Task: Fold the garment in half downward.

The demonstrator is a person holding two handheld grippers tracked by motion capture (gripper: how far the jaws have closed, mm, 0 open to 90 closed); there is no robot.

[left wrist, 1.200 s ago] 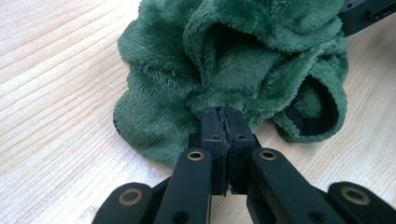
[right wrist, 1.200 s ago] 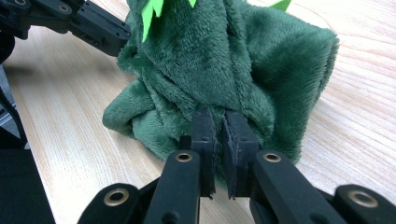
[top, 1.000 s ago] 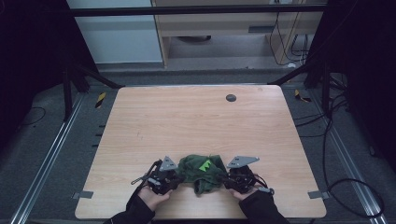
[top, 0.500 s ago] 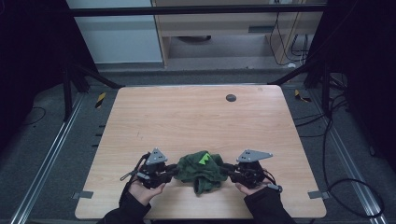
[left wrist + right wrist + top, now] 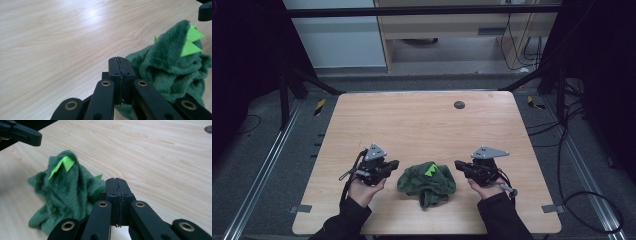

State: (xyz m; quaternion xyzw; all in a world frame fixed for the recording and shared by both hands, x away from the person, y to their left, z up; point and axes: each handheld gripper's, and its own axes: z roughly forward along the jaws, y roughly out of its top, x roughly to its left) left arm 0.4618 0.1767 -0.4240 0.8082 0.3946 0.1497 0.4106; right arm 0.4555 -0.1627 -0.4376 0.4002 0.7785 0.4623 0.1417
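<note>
A crumpled green plush cloth point(image 5: 427, 179) with bright green felt spikes lies near the table's front edge, between the two grippers. My left gripper point(image 5: 394, 164) sits just left of it with jaws pressed together and nothing between them. In the left gripper view the tips point(image 5: 120, 60) point past the cloth point(image 5: 172, 72), which lies to their right. My right gripper point(image 5: 458, 164) rests just right of the cloth, also shut and holding nothing. From the right gripper view its tips point(image 5: 116, 181) stand beside the cloth point(image 5: 67, 192).
The wooden table point(image 5: 422, 125) has a small dark round hole point(image 5: 459, 104) near its far edge, also seen as the hole point(image 5: 208, 128). A metal frame and cables surround the table. The other gripper point(image 5: 205, 11) and other gripper point(image 5: 20, 132) show in each gripper view.
Both grippers have drawn outward from the cloth, left one leftward and right one rightward. The cloth now lies loose between them.
</note>
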